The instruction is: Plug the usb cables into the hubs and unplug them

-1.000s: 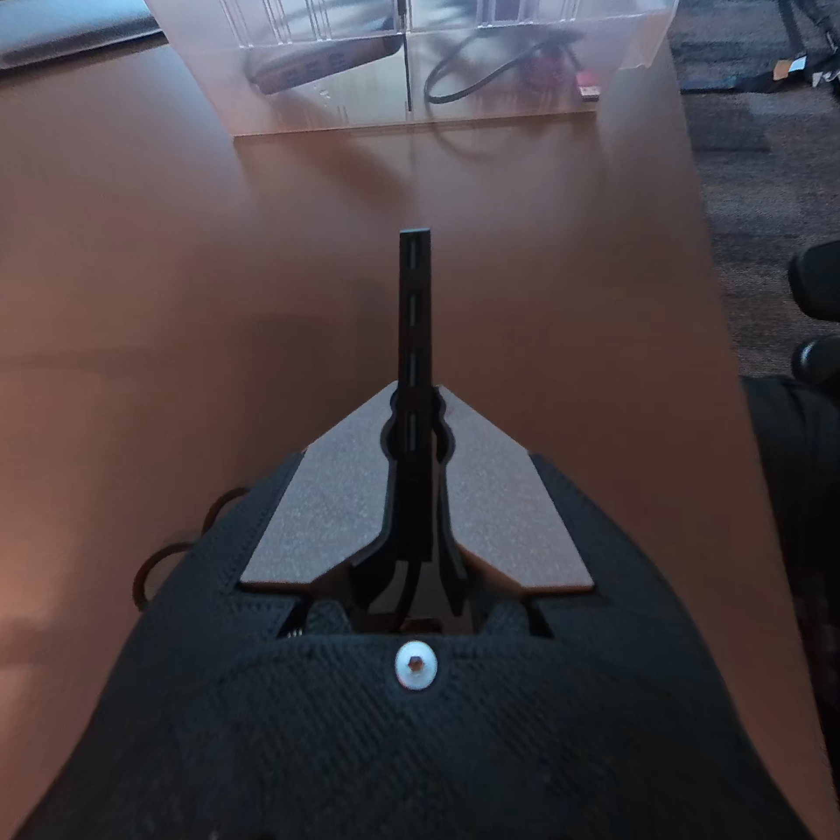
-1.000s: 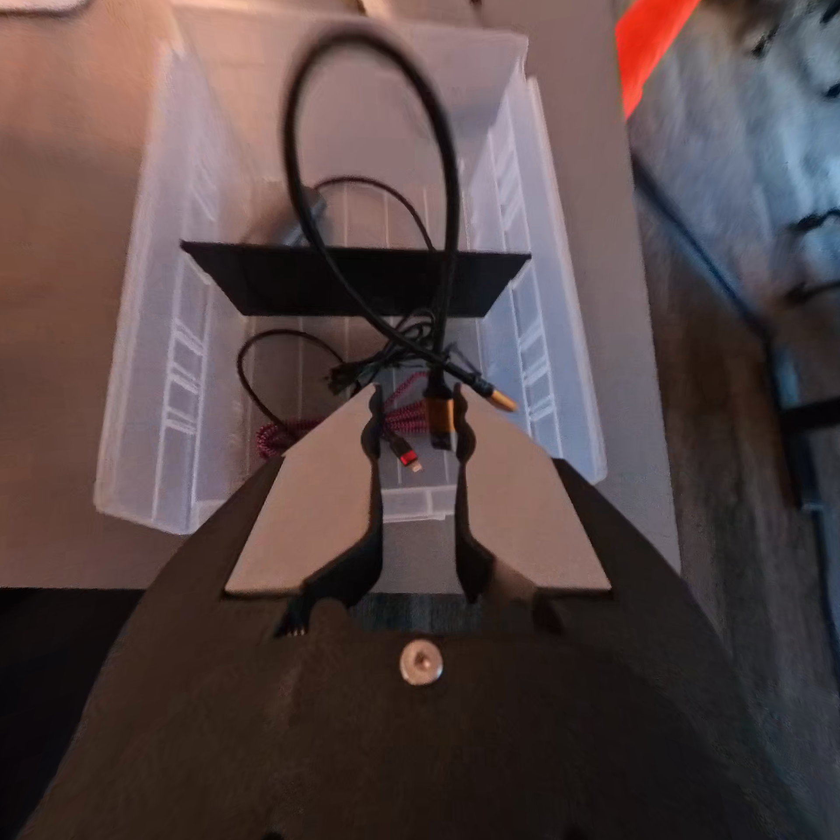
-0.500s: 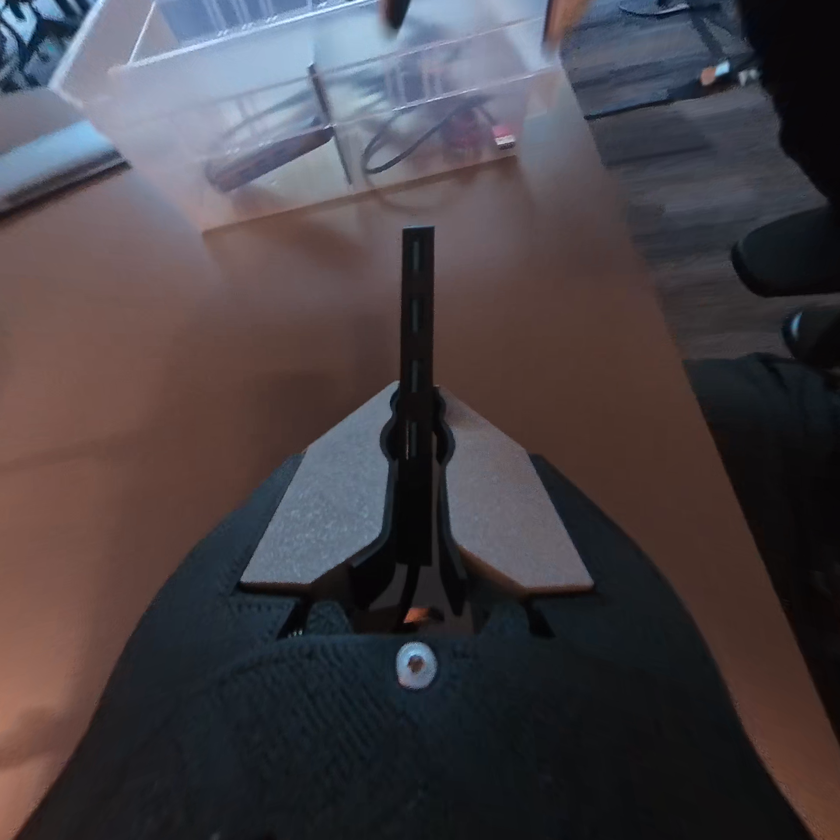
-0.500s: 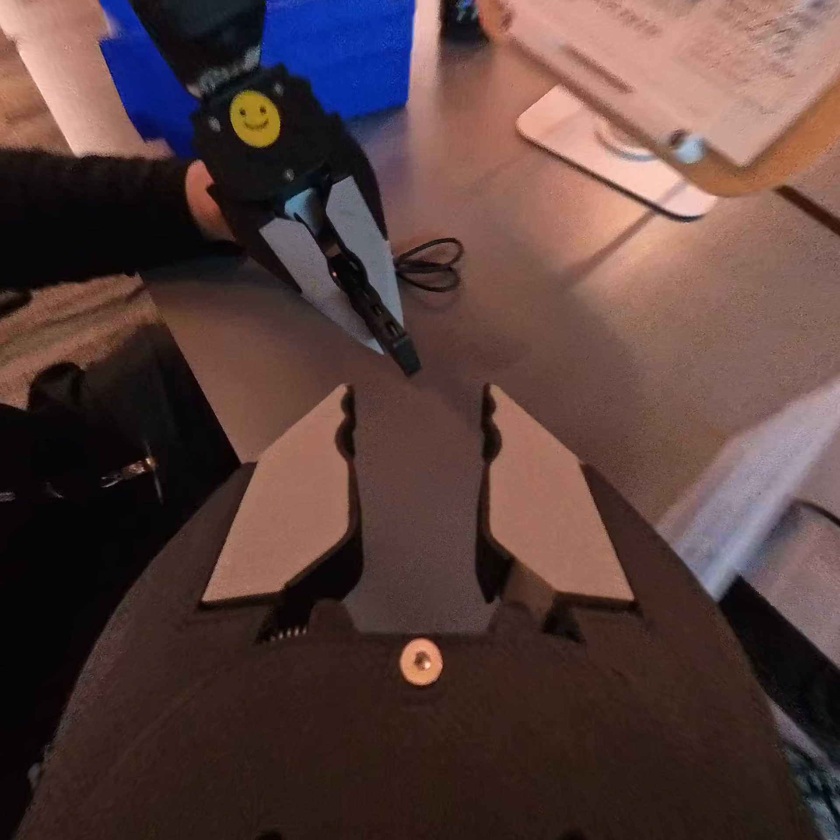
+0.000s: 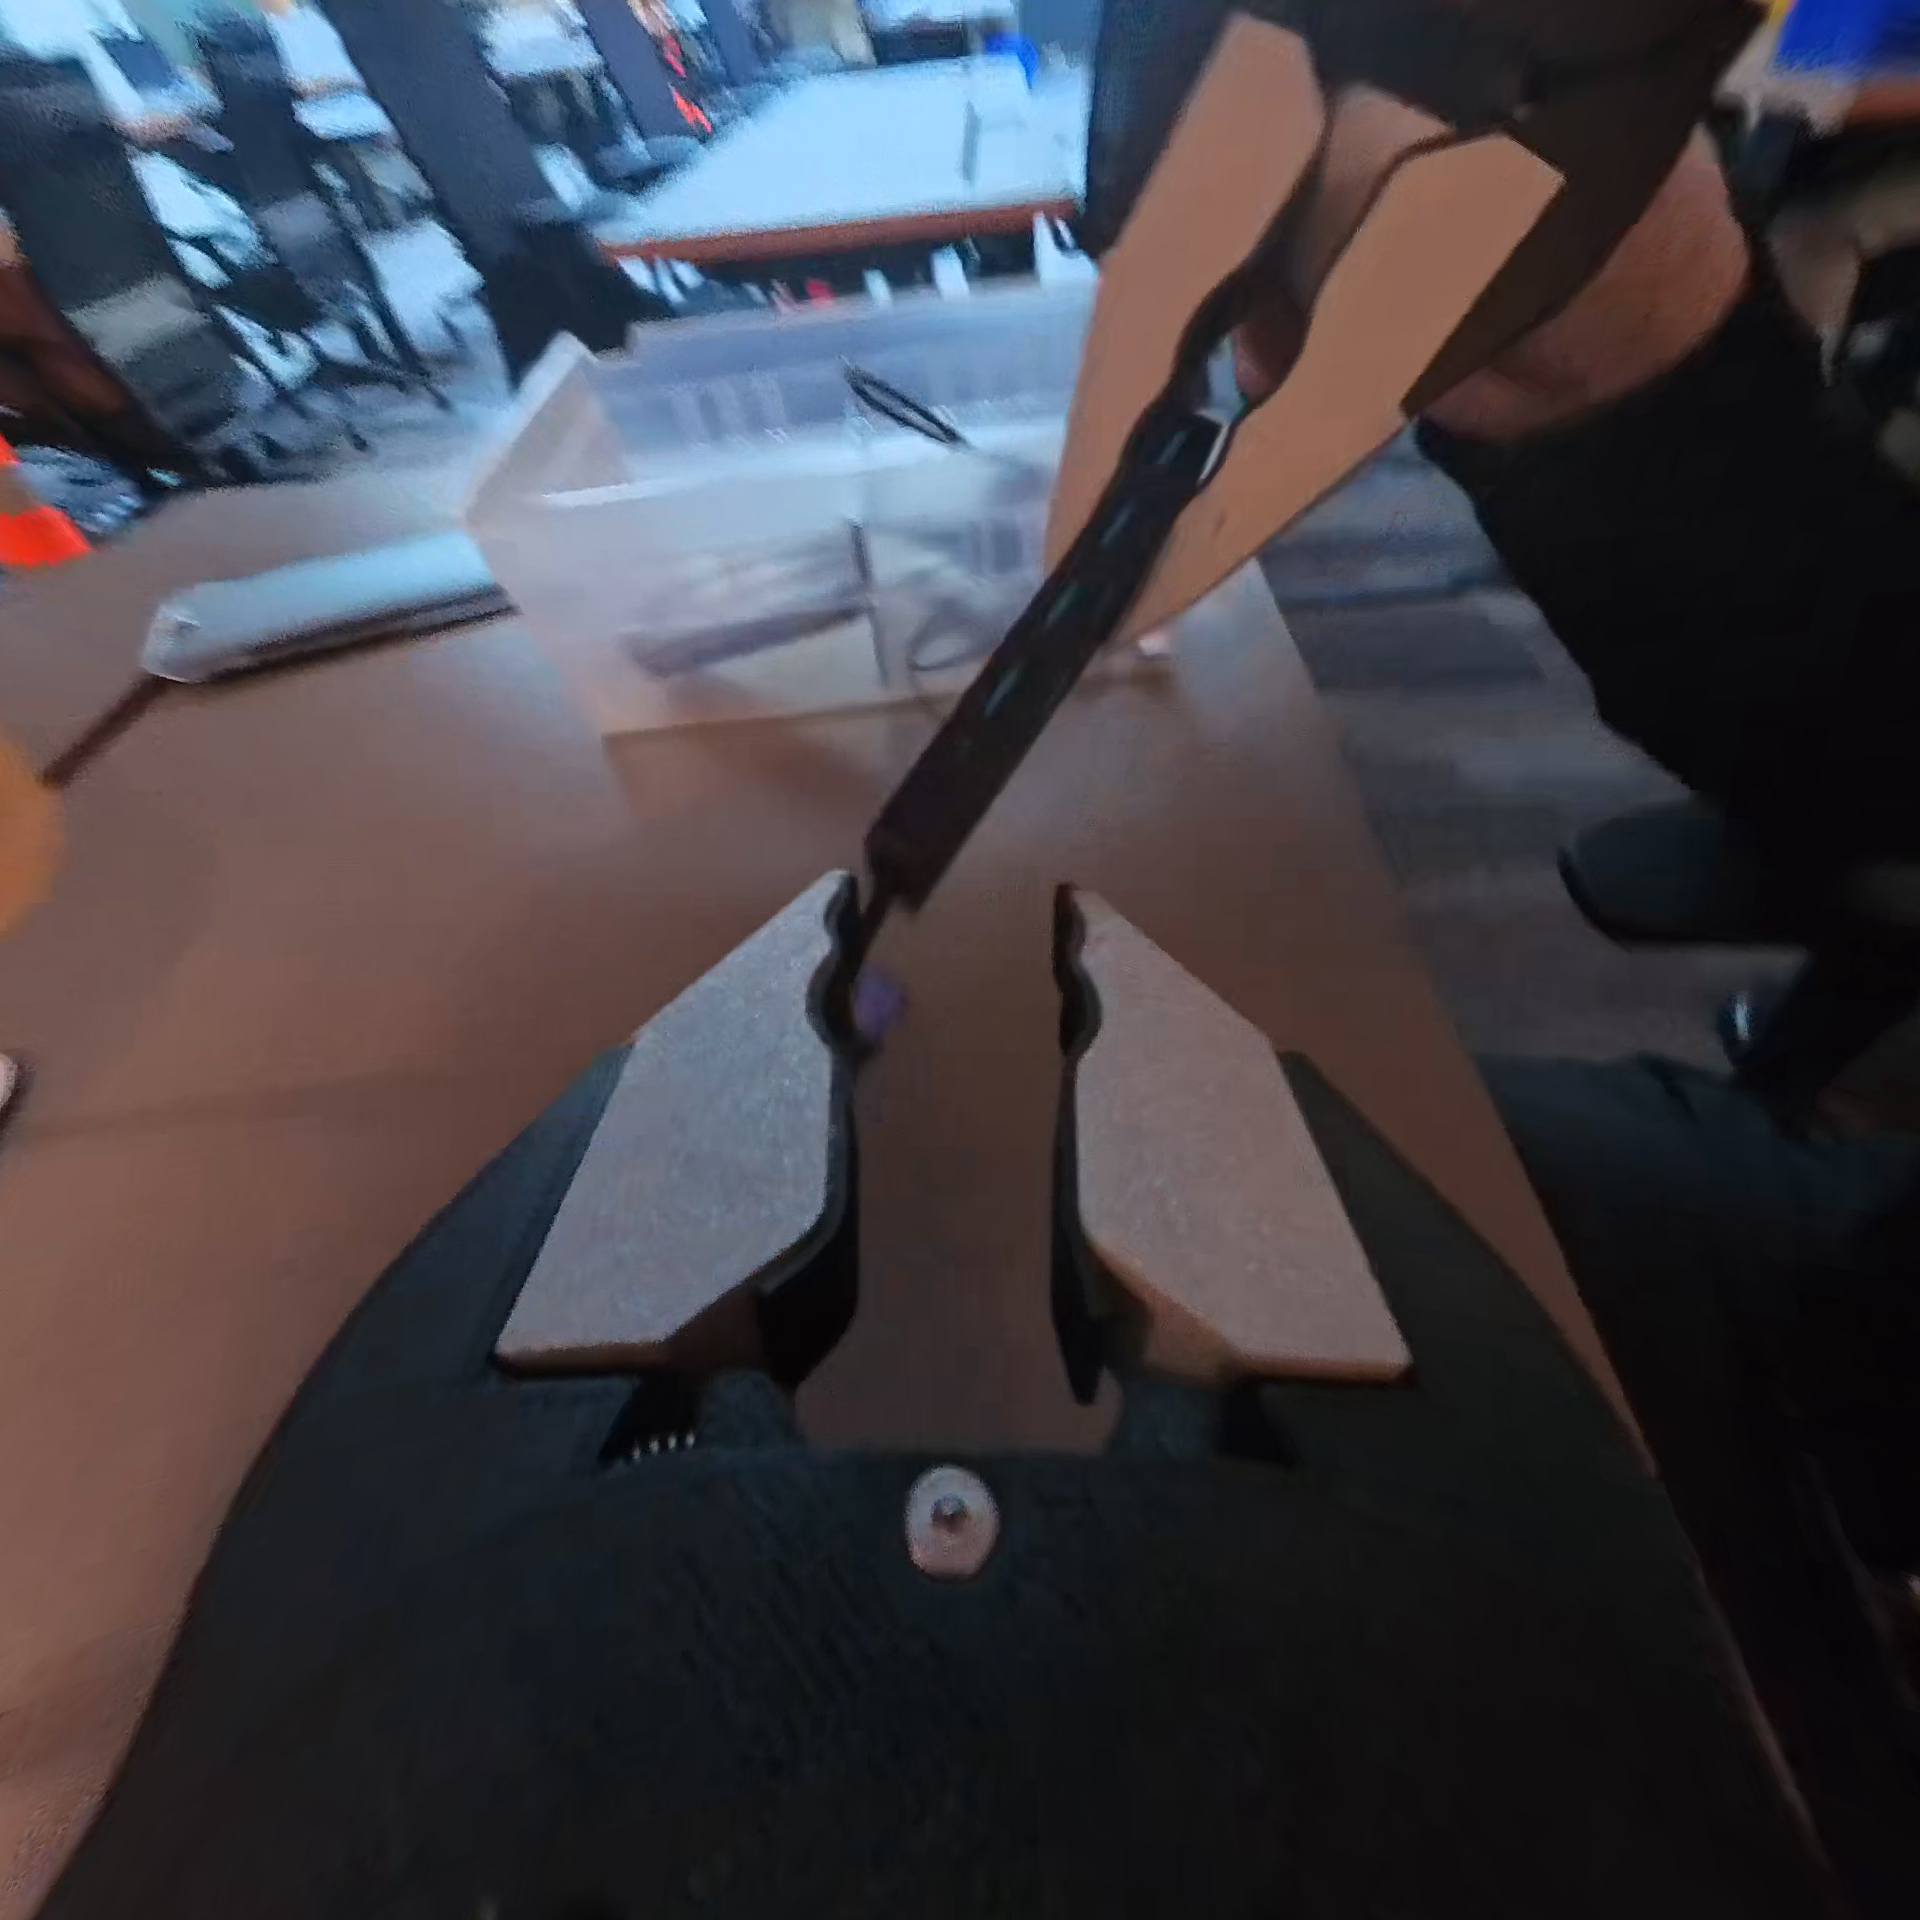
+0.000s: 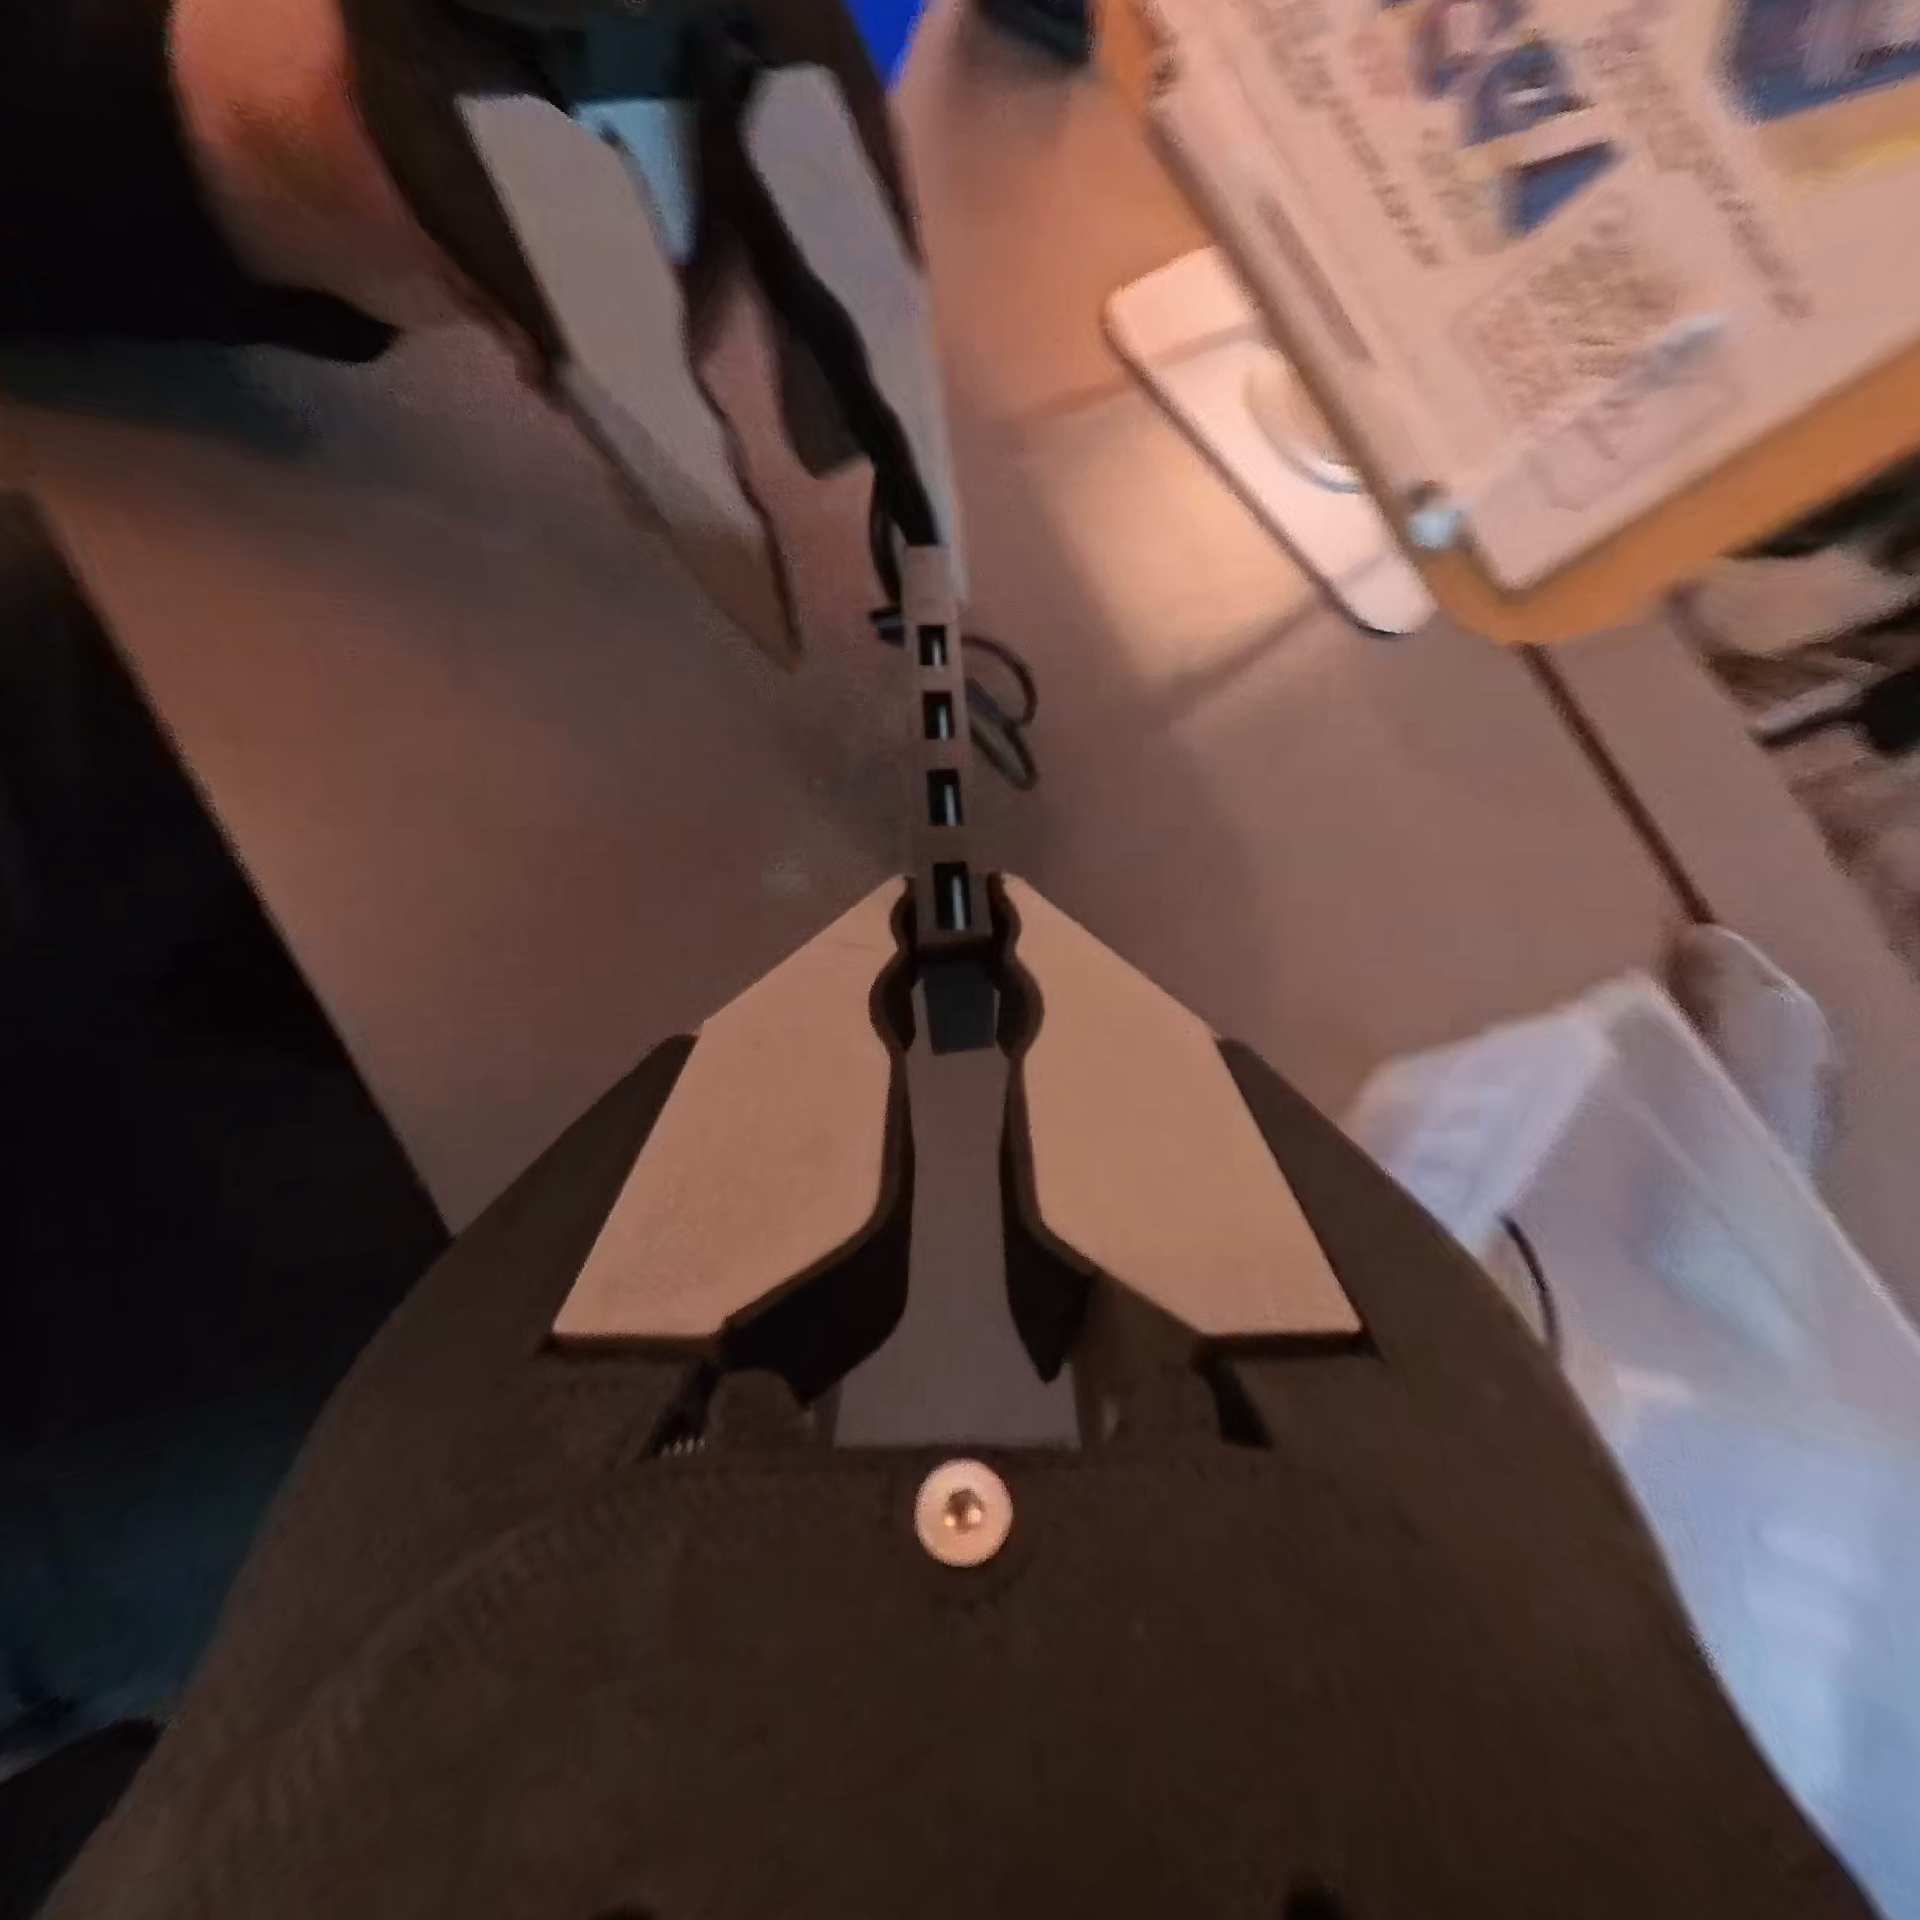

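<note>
A slim black USB hub (image 5: 997, 707) with a row of ports hangs slanted over the brown table (image 5: 416, 883). My right gripper (image 6: 951, 894) is shut on one end of the hub (image 6: 940, 727); it also shows at the top right of the left wrist view (image 5: 1101, 592). My left gripper (image 5: 954, 894) is open, and the hub's other end and its thin cable lie against the tip of one finger. In the right wrist view the left gripper (image 6: 862, 592) is beyond the hub, jaws apart. A dark cable coil (image 6: 1003, 727) lies on the table behind the hub.
A clear plastic bin (image 5: 748, 540) with another hub and cables stands at the table's far end, also at the right of the right wrist view (image 6: 1662, 1247). A silver flat device (image 5: 312, 613) lies left of it. A sign on a white base (image 6: 1247, 416) stands nearby. The table edge and floor are to the right (image 5: 1507, 727). Left tips to right tips: about 7 cm.
My right gripper swung away from the bin to the left gripper and shut on the hub's free end. My left gripper opened and let go of the hub.
</note>
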Demonstrator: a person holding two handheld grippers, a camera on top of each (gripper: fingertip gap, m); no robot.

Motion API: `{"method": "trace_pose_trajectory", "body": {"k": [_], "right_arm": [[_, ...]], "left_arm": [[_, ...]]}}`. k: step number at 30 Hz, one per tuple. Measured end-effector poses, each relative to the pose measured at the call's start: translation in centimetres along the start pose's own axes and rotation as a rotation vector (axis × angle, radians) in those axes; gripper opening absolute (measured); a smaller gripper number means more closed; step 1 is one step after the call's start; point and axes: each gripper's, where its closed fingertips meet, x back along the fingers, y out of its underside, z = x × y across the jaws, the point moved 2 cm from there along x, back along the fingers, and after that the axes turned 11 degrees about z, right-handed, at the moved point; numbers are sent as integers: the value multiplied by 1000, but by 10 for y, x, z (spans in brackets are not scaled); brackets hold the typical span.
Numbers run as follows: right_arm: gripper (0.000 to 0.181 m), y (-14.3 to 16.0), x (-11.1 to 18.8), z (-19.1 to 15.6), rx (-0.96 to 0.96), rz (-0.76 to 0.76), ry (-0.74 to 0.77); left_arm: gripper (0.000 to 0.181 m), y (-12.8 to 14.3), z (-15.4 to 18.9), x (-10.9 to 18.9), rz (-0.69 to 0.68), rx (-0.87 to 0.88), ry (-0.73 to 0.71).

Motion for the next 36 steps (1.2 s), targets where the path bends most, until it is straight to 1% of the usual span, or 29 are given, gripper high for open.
{"method": "trace_pose_trajectory", "body": {"k": [1,2,3,6,7,9,10,12,13,15,16,17,19,20,22,24,28,30,33,36], "right_arm": [[8,-3,14,13,-17,19,77],[7,-6,31,29,-38,50,178],[7,-11,50,47,-60,90,293],[7,-14,104,86,-130,174,564],[7,-10,117,98,-143,160,639],[7,5,130,125,-164,55,732],[7,15,132,141,-172,-10,760],[8,40,126,169,-210,-170,756],[7,48,116,182,-214,-213,732],[8,64,83,206,-210,-241,635],[8,82,68,218,-233,-307,618],[11,105,57,225,-274,-411,597],[18,145,33,219,-397,-583,485],[20,156,23,212,-449,-626,421],[20,160,18,207,-464,-650,398],[21,144,22,203,-436,-586,400],[41,98,40,180,-466,-405,340],[44,78,50,164,-481,-308,310],[46,62,68,141,-466,-208,311],[44,56,83,118,-473,-130,309]], "left_arm": [[40,-8,-7,6,47,18,-31],[30,-11,-12,11,66,44,-47],[26,-11,-17,15,67,72,-64],[26,-2,-22,15,14,120,-79],[24,3,-23,13,-6,125,-88],[23,11,-21,8,-42,135,-83],[22,15,-19,5,-60,138,-74],[17,24,-19,3,-106,128,-72],[16,29,-19,2,-131,117,-73],[14,35,-20,0,-158,107,-79],[14,36,-19,-1,-164,111,-74],[14,38,-19,-1,-169,117,-71],[15,42,-23,1,-182,125,-79],[15,45,-25,2,-190,135,-82],[21,49,-26,3,-206,183,-74],[23,52,-28,3,-213,216,-71],[25,59,-30,2,-246,207,-87],[25,59,-29,2,-244,194,-88],[24,60,-33,3,-251,167,-107],[24,64,-36,4,-257,157,-124]]}}
